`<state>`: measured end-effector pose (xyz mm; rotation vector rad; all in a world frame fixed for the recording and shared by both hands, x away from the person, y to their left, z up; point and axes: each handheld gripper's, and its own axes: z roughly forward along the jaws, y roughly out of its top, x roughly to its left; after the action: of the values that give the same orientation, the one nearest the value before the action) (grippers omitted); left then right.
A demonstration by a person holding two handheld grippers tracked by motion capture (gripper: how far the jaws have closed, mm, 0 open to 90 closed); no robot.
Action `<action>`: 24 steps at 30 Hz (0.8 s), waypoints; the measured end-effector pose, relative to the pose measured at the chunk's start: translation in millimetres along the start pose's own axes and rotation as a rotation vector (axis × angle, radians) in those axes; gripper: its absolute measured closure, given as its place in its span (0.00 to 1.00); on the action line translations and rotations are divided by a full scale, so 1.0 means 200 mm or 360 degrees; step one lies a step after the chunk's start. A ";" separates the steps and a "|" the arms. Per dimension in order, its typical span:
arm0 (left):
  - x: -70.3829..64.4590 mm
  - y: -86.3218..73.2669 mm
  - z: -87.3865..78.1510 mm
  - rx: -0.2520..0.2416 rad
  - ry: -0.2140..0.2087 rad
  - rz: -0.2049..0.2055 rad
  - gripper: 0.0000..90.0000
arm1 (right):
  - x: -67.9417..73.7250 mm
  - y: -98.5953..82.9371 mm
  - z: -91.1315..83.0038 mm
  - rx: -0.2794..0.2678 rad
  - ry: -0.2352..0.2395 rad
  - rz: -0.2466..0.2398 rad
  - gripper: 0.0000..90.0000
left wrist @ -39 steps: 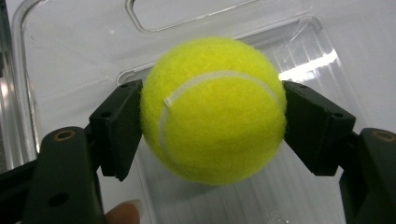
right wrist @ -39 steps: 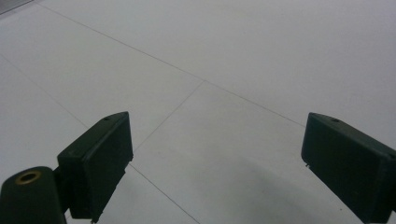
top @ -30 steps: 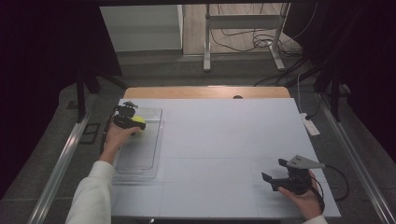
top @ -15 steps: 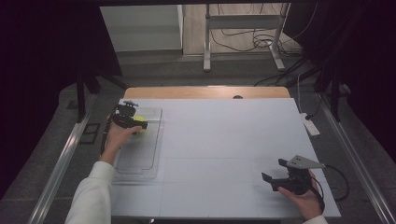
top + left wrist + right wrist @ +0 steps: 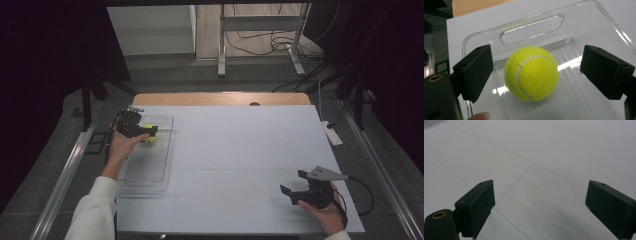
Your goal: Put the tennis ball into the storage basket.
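- The fingers (image 5: 477,72) of the left gripper (image 5: 534,72) stand wide apart, one on each side of the tennis ball (image 5: 531,73), with a clear gap between each finger and the felt; they touch nothing.
- The ball sits inside the clear tray (image 5: 596,100), on its ribbed floor at the end nearest the tray's cut-out handle, and it rests on the tray rather than hanging from the gripper.
- From above, the left gripper (image 5: 135,126) hovers over the far end of the tray (image 5: 150,172), the ball (image 5: 148,135) a yellow spot just beside its tips.
- Judging by this, the step in hand is either a grasp about to close or a release just made; the pictures fit both, since the ball lies centred between open fingers.
- If a grasp is meant, the next move calls for closing evenly on the ball's widest part, keeping the tips off the tray's floor so the ball does not roll toward the handle.
- If the ball has been put down, the next move is a straight lift away from the tray without brushing the ball.
- The right gripper (image 5: 303,189) rests low over the tabletop (image 5: 240,150), well apart from the tray on the opposite near corner; its fingers (image 5: 476,207) are also spread wide, with bare white surface between them, holding nothing.
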<state>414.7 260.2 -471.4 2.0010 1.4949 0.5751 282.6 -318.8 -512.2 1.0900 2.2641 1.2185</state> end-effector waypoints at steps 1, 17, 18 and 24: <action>0.00 0.00 -0.01 -0.0011 -0.0011 0.0001 0.14 | 0.00 0.00 0.00 -0.0003 0.0005 0.0002 0.10; -0.04 -0.05 -0.13 -0.0164 -0.0208 0.0054 0.16 | -0.03 -0.01 0.00 -0.0012 0.0025 0.0038 0.11; -0.05 -0.06 -0.14 -0.0179 -0.0219 0.0061 0.16 | -0.03 -0.01 0.00 -0.0012 0.0024 0.0038 0.11; -0.11 -0.09 -0.20 -0.0231 -0.0281 0.0117 0.15 | -0.02 -0.02 -0.01 -0.0004 0.0016 0.0028 0.10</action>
<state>369.6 251.2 -453.7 1.9460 1.2438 0.5073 282.9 -324.3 -514.6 1.1074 2.2646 1.2361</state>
